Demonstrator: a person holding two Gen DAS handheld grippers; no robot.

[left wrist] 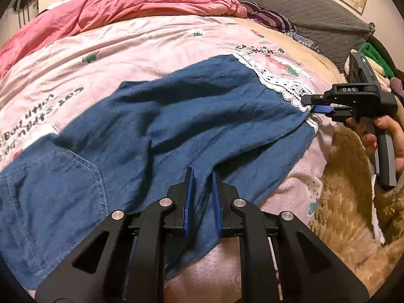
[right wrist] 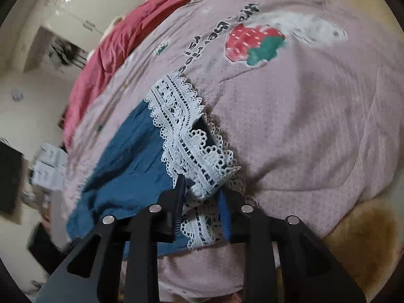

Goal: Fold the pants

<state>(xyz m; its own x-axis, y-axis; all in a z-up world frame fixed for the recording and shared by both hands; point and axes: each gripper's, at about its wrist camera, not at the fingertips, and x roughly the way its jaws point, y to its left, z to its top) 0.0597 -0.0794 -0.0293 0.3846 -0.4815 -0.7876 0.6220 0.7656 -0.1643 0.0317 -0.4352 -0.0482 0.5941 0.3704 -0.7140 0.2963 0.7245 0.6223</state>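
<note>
Pants (left wrist: pixel 176 116): soft, limp blue denim, lace hem (right wrist: pixel 186 136); left gripper (left wrist: pixel 203 197) pinches mid-leg fabric, right gripper (right wrist: pixel 202 202) part-open around the hem; best held at edges.

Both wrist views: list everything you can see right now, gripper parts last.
pants: one, blue, spread across the bed cover
lace hem: white, at the pants' leg end
bed cover: one, pink with strawberry print, under the pants
quilt: one, red-pink, bunched at the far side
pillow: one, grey, far right
fuzzy blanket: one, tan, at the bed's near right
left gripper: black, blue pads, shut on the pants
right gripper: black, lace hem between its pads
hand: one, holding the right gripper's handle
</note>
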